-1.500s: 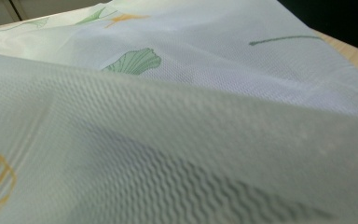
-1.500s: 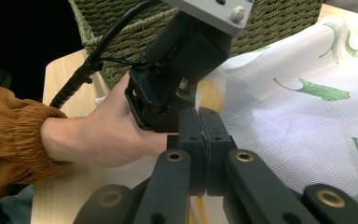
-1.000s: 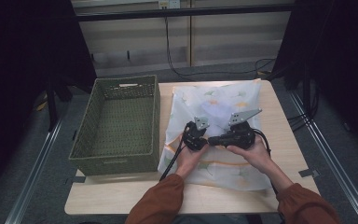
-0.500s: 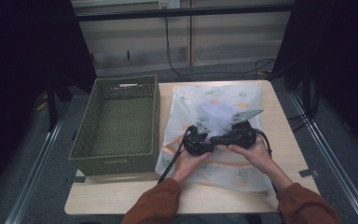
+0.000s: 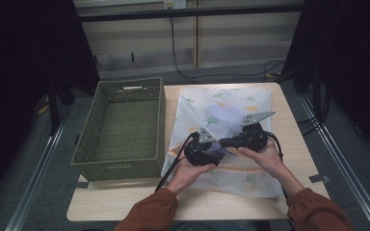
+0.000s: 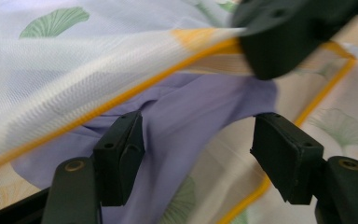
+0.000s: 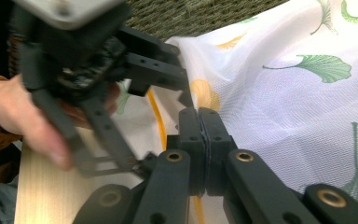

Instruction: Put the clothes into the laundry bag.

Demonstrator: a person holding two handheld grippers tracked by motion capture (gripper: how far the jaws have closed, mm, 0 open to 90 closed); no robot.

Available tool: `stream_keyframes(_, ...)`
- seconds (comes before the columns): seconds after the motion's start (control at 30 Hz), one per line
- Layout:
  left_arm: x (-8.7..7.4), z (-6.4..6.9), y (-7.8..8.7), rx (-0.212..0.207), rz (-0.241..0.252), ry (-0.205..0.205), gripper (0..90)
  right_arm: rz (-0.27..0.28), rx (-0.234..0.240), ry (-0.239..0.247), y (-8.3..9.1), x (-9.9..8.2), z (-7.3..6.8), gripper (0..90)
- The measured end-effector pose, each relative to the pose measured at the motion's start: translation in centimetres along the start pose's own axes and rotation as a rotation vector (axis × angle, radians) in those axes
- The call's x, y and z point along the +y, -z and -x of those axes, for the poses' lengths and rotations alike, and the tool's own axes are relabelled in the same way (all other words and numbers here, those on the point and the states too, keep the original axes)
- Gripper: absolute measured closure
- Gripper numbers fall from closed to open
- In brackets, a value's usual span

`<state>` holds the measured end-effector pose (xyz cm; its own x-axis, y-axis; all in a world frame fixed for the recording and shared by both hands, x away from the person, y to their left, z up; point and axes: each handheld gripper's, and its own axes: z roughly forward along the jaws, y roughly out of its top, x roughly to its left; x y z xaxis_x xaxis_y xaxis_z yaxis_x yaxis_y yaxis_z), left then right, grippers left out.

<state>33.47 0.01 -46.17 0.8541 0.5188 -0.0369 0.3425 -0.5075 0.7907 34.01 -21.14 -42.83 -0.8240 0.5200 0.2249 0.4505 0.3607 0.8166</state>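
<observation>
— Where is the mesh bag [image 5: 231, 113] right now?

— It lies spread on the tabletop [image 5: 125, 202], to the right of the green woven basket [image 5: 120, 130] and just beside it. It is a white mesh with green leaf prints and an orange-yellow hem [image 6: 135, 93]. Its left near edge is lifted off the surface.

— What lifts it?

— The right tongs [image 7: 204, 140]. In the right gripper view their jaws are pressed together with the mesh edge caught between them, right at the hem. In the high view the right tongs [image 5: 224, 142] reach leftward from the right hand [image 5: 262, 154] over the near half of the bag.

— And the left tongs?

— The left tongs [image 6: 198, 149] stand apart, pressing on nothing; their jaws have just been opening. In the left gripper view a lilac cloth [image 6: 186, 116] lies under the raised mesh, running between and beyond the two jaws, but the pads do not press on it. The right tongs show at the top of that view, holding the hem up.

— Where does the left hand [image 5: 188, 171] sit?

— At the bag's near left part, just beside the right tongs, between the basket and the right hand.

— Is the lilac cloth inside the bag?

— It sits below the lifted layer; how far in, I cannot tell.
</observation>
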Motion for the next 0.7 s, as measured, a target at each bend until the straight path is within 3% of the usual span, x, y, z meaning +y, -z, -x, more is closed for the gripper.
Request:
stream_keyframes(0.07,-0.1,0.1,0.4,-0.009,-0.003,-0.018,38.8,0.004,-0.003,0.002,0.1,0.0,0.1,89.6)
stream_keyframes(0.1,-0.2,0.0,0.5,-0.02,-0.001,-0.032,46.3,0.007,-0.004,0.0,0.1,0.0,0.1,89.6)
stream_keyframes(0.2,-0.7,-0.4,-0.3,-0.01,-0.014,-0.029,54.2,0.01,-0.005,0.003,0.3,0.0,0.1,89.6)
stream_keyframes(0.3,-1.3,-0.6,-1.7,-0.014,-0.045,-0.013,51.8,0.012,-0.006,0.002,0.3,0.1,0.0,89.6)
stream_keyframes(0.4,-1.6,-0.4,-2.6,0.007,-0.077,-0.033,50.8,0.012,-0.005,0.006,0.3,0.2,0.0,89.6)
stream_keyframes(0.43,-1.8,-0.5,-3.0,0.016,-0.084,-0.029,53.4,0.013,-0.002,0.005,0.3,0.2,0.0,89.6)
stream_keyframes(0.53,-1.9,-0.8,-3.8,0.05,-0.085,-0.032,72.0,0.004,-0.001,0.006,0.2,0.2,-0.1,89.7)
stream_keyframes(0.6,-1.7,-0.6,-4.0,0.047,-0.079,-0.028,83.5,-0.002,0.002,0.013,0.0,0.2,-0.2,89.6)
stream_keyframes(0.7,-1.0,-0.2,-4.2,0.056,-0.069,-0.035,86.6,-0.012,0.011,0.015,-0.2,0.2,-0.3,89.6)
